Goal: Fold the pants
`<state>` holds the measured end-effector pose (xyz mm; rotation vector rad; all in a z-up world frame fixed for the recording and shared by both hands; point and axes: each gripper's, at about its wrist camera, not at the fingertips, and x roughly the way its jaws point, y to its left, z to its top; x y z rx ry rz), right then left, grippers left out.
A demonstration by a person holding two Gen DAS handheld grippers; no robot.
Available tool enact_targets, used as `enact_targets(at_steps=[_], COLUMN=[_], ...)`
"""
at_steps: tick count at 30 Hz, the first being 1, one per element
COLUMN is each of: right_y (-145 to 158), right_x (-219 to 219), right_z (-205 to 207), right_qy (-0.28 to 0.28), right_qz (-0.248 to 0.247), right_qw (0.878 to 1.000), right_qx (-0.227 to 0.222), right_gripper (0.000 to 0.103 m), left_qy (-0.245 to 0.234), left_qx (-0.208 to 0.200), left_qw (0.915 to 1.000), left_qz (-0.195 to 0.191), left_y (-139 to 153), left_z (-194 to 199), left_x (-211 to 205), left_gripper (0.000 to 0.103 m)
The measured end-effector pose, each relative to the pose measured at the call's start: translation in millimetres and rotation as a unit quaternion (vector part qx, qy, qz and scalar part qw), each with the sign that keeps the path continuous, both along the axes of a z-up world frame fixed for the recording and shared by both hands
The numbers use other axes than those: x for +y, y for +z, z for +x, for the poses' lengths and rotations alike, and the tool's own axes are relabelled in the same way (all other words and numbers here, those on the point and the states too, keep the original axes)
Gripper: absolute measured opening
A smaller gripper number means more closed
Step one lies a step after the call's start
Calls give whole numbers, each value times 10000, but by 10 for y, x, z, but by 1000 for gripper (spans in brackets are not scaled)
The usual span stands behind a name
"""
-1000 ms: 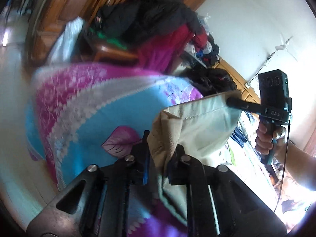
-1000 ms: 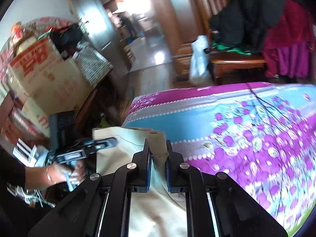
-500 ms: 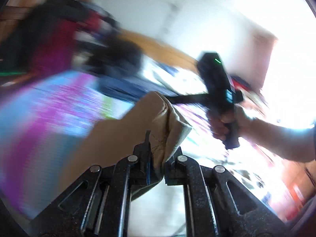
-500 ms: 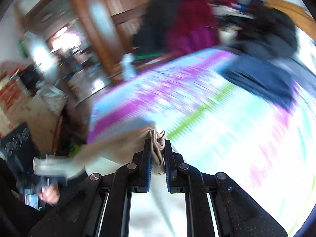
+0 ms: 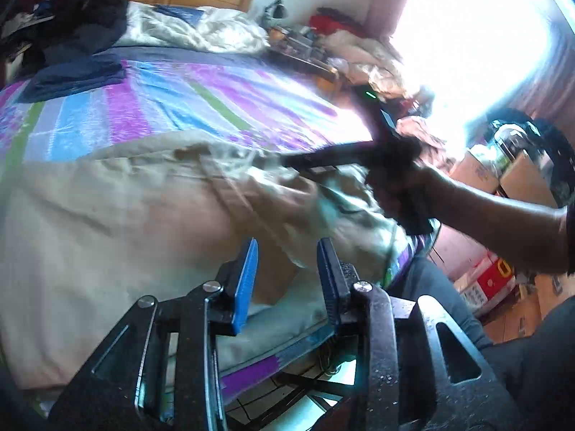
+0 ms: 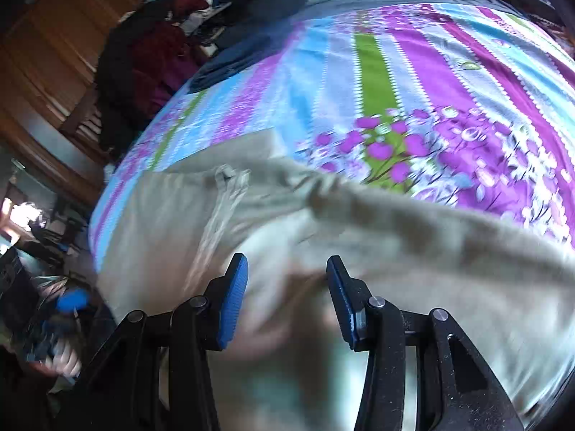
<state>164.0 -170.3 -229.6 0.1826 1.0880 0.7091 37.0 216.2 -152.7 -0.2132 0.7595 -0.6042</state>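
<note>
The beige pants (image 5: 107,215) lie spread over the near edge of the bed, rumpled at the waistband; the right wrist view shows the pants (image 6: 395,244) blurred across the striped cover. My left gripper (image 5: 287,255) hangs open just above the cloth, nothing between its blue pads. My right gripper (image 6: 285,276) is open too, over the pants. In the left wrist view the right gripper (image 5: 323,160) appears as a dark blurred bar held by a hand (image 5: 406,194) above the waistband.
The bed cover (image 6: 377,72) is striped purple, blue and green. A dark blue garment (image 5: 72,75) and a white quilt (image 5: 194,32) lie at the far end. Clothes are piled on a chair (image 6: 143,61). Boxes (image 5: 503,179) stand beside the bed.
Both grippers held the pants up by the waistband; they swung toward the bed, dropped the cloth onto it and opened.
</note>
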Motion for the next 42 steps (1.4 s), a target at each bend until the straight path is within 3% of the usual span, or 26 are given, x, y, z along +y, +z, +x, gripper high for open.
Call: enact_targets(at_steps=[2, 4, 8, 9, 10, 11, 12, 14, 15, 17, 19, 20, 21, 22, 24, 26, 27, 28, 29, 30, 32, 33, 36, 38, 40, 42], right_y=[123, 235, 226, 81, -128, -254, -259, -223, -88, 269, 526, 571, 572, 519, 311, 38, -134, -352, -562, -675, -664, -659, -367, -150, -40, -113], right_x=[160, 401, 1145, 1305, 1347, 1279, 1133, 1018, 1009, 1166, 1604, 1913, 2248, 2609, 3290, 3900, 4177, 4437, 4648, 4736, 4873, 4933, 4837, 4568, 4163, 3826], right_z=[-362, -628, -984, -1058, -1134, -1188, -1224, -1144, -1110, -980, -758, -611, -489, -368, -143, 8, 92, 182, 286, 397, 551, 587, 510, 435, 238, 64], right_qy=[221, 434, 849, 952, 988, 899, 655, 254, 95, 85, 432, 691, 925, 1163, 1561, 1899, 2097, 2292, 2398, 2480, 2331, 2283, 1969, 1814, 1712, 1636], right_qz=[178, 435, 351, 194, -108, -213, -51, -521, -595, -225, 117, 210, 246, 254, 267, 147, 35, -94, -414, -254, -180, -270, -494, -140, -194, -224], right_qw=[9993, 9968, 9918, 9933, 9948, 9956, 9974, 9983, 9980, 9972, 9932, 9901, 9866, 9830, 9779, 9735, 9704, 9672, 9650, 9650, 9692, 9697, 9687, 9725, 9724, 9773], right_qx=[-235, -521, -884, -622, -226, -156, -291, 11, -192, -703, -1079, -1201, -1321, -1396, -1364, -1265, -1199, -1090, -977, -816, -777, -830, -1430, -1451, -1571, -1331], right_gripper=[51, 50, 47, 42, 29, 19, 0, 0, 8, 9, 9, 11, 12, 12, 12, 12, 12, 10, 0, 0, 0, 0, 1, 2, 2, 2], left_qy=[642, 1393, 2218, 2324, 2310, 2339, 2349, 2241, 2347, 2579, 3024, 3348, 3420, 3355, 3174, 2842, 2790, 2809, 2881, 3063, 3142, 3204, 3207, 3557, 3466, 3129], left_qx=[89, 316, 753, 1001, 1176, 971, 934, 938, 877, 822, 865, 981, 993, 886, 675, 588, 653, 848, 903, 953, 1145, 1074, 999, 894, 845, 726], left_qw=[9979, 9897, 9720, 9673, 9655, 9669, 9672, 9693, 9677, 9624, 9489, 9370, 9337, 9350, 9400, 9510, 9536, 9530, 9483, 9382, 9225, 9217, 9305, 9255, 9269, 9379], left_qz=[-5, -23, -163, -142, -234, -316, -259, -388, -288, -212, -254, -160, -375, -727, -1058, -1063, -920, -751, -981, -1298, -1929, -1906, -1463, -941, -1165, -1311], left_y=[-15, -110, -532, -717, -906, -987, -1015, -975, -935, -899, -918, -950, -935, -868, -749, -722, -794, -933, -1053, -1110, -1235, -1242, -1128, -999, -895, -817], left_z=[96, 305, 560, 555, 511, 389, 307, 148, 63, -16, -69, -79, -90, -179, -250, -243, -203, -133, -88, -87, -41, -41, -16, -120, -298, -399], left_x=[318, 744, 1235, 1297, 1387, 1475, 1456, 1617, 1680, 1874, 2035, 2110, 2134, 2079, 1906, 1668, 1590, 1553, 1634, 1765, 2038, 2105, 2091, 2086, 2112, 2007], left_gripper=[43, 43, 43, 42, 23, 9, 2, 2, 2, 2, 2, 1, 2, 2, 6, 18, 31, 27, 18, 2, 3, 3, 2, 0, 0, 0])
